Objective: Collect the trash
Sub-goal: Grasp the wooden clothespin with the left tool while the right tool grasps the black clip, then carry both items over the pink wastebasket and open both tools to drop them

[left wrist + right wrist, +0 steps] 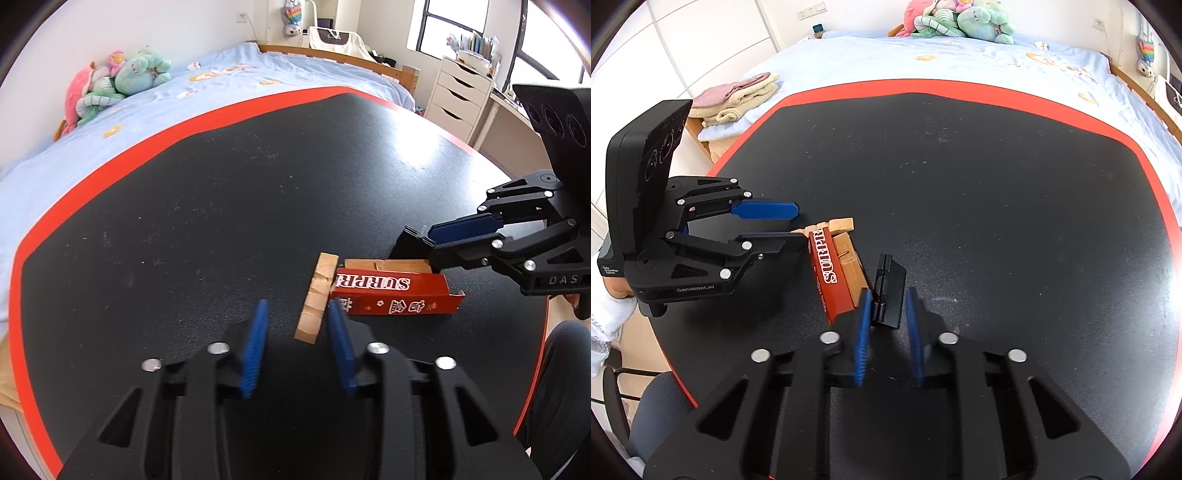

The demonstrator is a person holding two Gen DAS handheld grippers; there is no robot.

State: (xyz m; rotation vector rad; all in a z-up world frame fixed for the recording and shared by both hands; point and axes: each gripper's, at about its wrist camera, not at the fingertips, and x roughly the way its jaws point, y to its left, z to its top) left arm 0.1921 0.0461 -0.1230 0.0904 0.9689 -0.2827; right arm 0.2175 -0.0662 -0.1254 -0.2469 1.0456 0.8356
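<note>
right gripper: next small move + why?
Probably ease the right gripper a little forward, then close. Its jaws are open and the small black hinged piece sits only partly between the blue pads, with the red box and wooden block close on its left.

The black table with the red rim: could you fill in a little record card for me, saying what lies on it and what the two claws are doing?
surface: black table with red rim
items: red carton printed SURPRI, lying flat; light wooden block at its end; second wooden piece behind it; small black object
left claw: open, wooden block between its blue pads
right claw: open, astride the small black object
background: bed with blue sheet and plush toys
</note>
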